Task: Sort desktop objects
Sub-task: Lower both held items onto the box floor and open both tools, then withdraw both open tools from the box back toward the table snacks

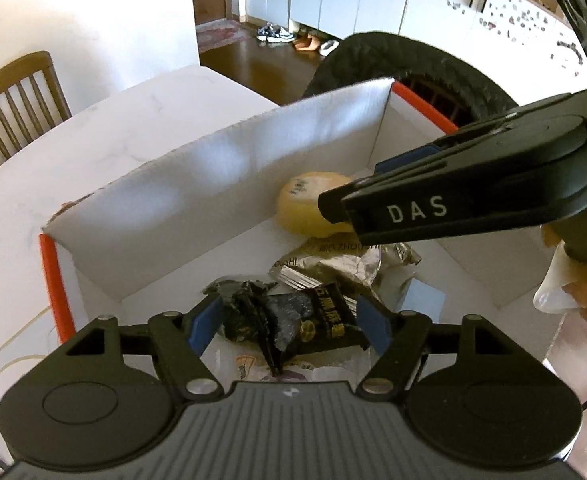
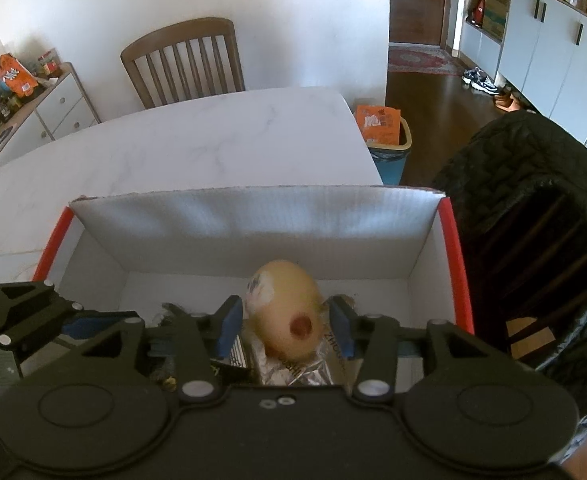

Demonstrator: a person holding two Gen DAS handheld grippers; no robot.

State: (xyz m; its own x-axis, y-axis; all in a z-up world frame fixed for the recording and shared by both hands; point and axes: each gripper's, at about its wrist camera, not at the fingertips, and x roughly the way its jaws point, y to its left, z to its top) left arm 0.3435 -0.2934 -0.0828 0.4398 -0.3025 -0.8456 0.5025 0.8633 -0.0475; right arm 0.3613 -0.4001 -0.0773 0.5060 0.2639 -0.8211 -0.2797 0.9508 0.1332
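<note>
Inside the white cardboard box (image 2: 229,216), I have the black snack packet (image 1: 293,320) between my left gripper (image 1: 289,324), pads apart, seemingly clear of it. The yellow fruit (image 2: 283,308) sits between my right gripper (image 2: 285,326), not visibly clamped: both look like drop-offs. Only the left view shows the packet clearly.

The box (image 2: 253,216) is of white corrugated cardboard, matt, with ribbed walls. The table (image 2: 213,136) looks like smooth, marble-patterned stone. The silver wrapper (image 1: 333,268) is crinkled, shiny foil; the black wrapper (image 1: 325,316) is glossy plastic. The chair (image 2: 181,60) is wood.
</note>
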